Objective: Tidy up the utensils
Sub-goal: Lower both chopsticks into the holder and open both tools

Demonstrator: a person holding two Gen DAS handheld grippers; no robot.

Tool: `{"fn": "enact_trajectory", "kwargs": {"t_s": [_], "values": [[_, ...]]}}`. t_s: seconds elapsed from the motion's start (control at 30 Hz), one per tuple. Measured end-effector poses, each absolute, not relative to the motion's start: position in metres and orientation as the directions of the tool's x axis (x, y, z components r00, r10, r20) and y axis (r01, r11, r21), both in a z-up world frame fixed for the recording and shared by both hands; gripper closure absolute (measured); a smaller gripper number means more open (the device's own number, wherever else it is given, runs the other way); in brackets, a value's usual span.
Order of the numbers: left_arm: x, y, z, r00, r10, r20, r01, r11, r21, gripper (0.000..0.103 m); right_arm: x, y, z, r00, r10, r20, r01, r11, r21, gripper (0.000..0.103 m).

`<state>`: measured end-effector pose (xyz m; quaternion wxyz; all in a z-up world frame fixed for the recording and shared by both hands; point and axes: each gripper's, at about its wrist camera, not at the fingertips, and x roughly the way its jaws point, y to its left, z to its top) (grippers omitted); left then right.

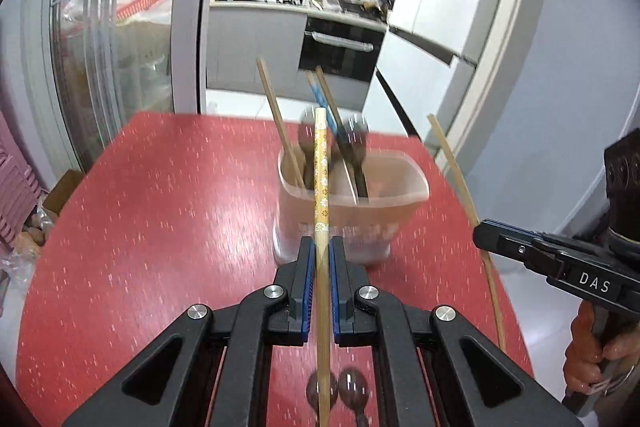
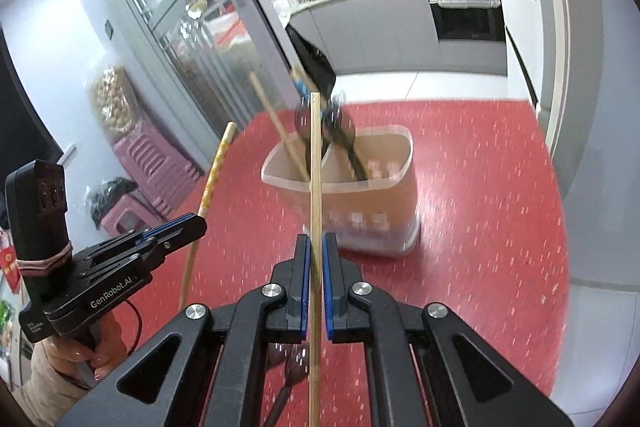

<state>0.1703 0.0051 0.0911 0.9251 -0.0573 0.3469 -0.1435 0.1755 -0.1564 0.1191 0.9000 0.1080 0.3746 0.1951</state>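
Left gripper (image 1: 321, 247): I had it clamped tight on a flowery yellow chopstick (image 1: 321, 163).
Right gripper (image 2: 316, 247): pinched shut on a plain chopstick (image 2: 315, 155).
Holder (image 1: 352, 215): sat on the red table (image 1: 160, 195) just ahead, spoons (image 1: 352, 143) and chopsticks inside.

table (image 1: 160, 207): red, white-flecked | chopstick (image 1: 321, 163): yellow, white flowers | bin (image 2: 360, 199): translucent

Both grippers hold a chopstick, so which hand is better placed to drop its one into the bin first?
Probably left. Its patterned chopstick already lines up over the bin; the right gripper holds its plain chopstick slightly farther back.
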Motion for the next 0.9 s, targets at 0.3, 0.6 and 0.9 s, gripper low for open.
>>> {"fn": "enact_trajectory", "kwargs": {"t_s": [0.3,0.6,0.9], "values": [[0.215,0.015,0.129,0.792,-0.307,-0.527,0.189,0.945,-0.267,0.071,0.215,-0.158,0.158,0.725,0.425,-0.542,-0.281,0.901,0.331,0.097],[0.25,0.003,0.135,0.814,-0.294,-0.502,0.179,0.948,-0.265,0.071,0.255,-0.164,0.161,0.753,0.418,-0.508,-0.263,0.899,0.35,0.097],[0.286,-0.008,0.142,0.862,-0.256,-0.438,0.157,0.956,-0.249,0.071,0.293,-0.166,0.157,0.797,0.369,-0.478,-0.223,0.916,0.334,0.097]]}}
